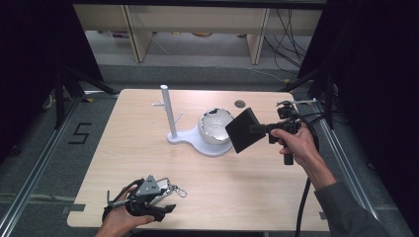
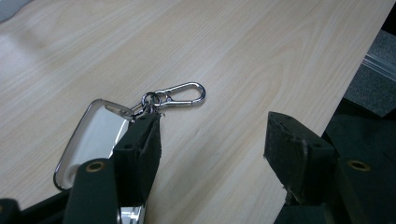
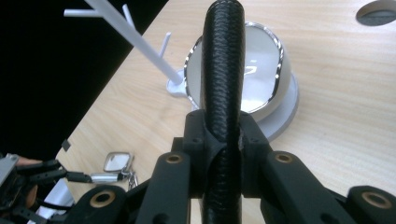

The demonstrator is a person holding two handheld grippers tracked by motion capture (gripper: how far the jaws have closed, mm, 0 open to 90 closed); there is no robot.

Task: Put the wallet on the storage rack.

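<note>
We see the right gripper (image 1: 257,129) clamped on a black wallet (image 1: 243,130), held edge-on above the white stand (image 1: 171,120) and its bowl (image 1: 216,124). The left gripper (image 2: 212,144) rests at the table's (image 1: 148,158) near edge, jaws wide, one jaw touching the keychain (image 2: 140,116) (clip (image 2: 182,94) lying flat).

A black wallet (image 1: 244,130) with a textured, leather-like skin is held in the air above the desk (image 1: 257,192), clamped at one edge between the right gripper's (image 1: 262,129) jaws, tilted just beside a white bowl (image 1: 215,125) with a chrome rim that sits on the base of a white peg stand (image 1: 169,114). Well apart, near the desk's front edge, a chrome-framed key fob (image 2: 93,135) lies flat with a ring and a silver carabiner clip (image 2: 182,94), its ring end touching one jaw of the spread left gripper (image 2: 215,144).
</note>
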